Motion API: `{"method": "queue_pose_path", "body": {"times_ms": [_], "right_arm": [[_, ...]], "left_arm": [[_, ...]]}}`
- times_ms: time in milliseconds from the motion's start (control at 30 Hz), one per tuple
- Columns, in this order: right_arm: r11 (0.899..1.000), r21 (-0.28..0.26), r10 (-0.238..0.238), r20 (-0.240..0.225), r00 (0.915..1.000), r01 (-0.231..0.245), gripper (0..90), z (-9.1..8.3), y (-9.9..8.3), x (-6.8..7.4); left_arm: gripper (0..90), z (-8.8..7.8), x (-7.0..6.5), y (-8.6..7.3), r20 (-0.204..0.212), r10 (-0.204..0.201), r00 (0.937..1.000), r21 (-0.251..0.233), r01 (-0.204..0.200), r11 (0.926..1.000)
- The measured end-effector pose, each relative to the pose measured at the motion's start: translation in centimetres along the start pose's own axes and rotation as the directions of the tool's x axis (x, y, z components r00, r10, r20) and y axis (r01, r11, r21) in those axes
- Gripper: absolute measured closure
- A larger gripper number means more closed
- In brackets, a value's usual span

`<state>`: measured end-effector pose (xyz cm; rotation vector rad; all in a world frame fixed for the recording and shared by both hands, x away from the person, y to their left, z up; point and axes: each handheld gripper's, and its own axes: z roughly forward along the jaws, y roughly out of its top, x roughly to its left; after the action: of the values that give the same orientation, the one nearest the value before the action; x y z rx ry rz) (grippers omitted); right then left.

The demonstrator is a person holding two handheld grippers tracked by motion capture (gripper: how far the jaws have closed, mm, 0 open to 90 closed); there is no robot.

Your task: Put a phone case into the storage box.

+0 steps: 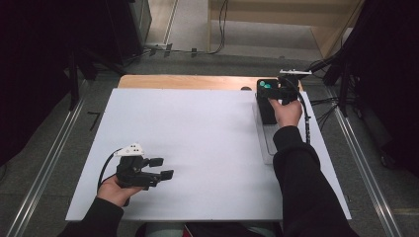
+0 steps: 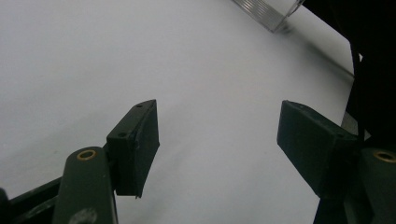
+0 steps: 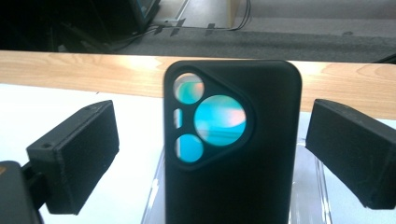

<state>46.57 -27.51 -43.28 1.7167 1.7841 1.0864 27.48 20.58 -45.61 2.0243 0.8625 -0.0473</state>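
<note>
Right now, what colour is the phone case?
Black phone case, with teal-reflecting camera cutouts; best seen in the right gripper view.

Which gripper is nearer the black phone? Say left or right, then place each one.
Right. The right gripper stands with its open jaws on either side of the black phone, clear of it. The left gripper hovers over the white table, at its near left.

phone case (image 3: 233, 154) | black, rounded corners, camera cutout with three round openings and a small slot showing teal-orange reflections | stands upright on its end, back face toward the right gripper view | sits in a clear plastic tray (image 1: 267, 148) at the far right of the white board (image 1: 197, 148), near the wooden table edge
</note>
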Motion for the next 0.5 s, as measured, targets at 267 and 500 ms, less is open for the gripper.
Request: {"method": "queue_pose_path", "body": {"times_ms": [267,500], "right_arm": [[0.998,0.048,-0.033,-0.061,0.9976,0.036,1.4,-0.8,-0.2,1.6],[0.994,0.075,-0.067,-0.136,0.9885,0.077,1.5,-2.0,-0.6,3.1]], "left_arm": [[30.3,0.1,0.0,0.1,0.004,0.003,1.0,0.002,-0.003,1.0],[30.3,0.0,-0.2,0.1,0.008,0.011,0.9999,0.002,-0.011,0.9999]]}}
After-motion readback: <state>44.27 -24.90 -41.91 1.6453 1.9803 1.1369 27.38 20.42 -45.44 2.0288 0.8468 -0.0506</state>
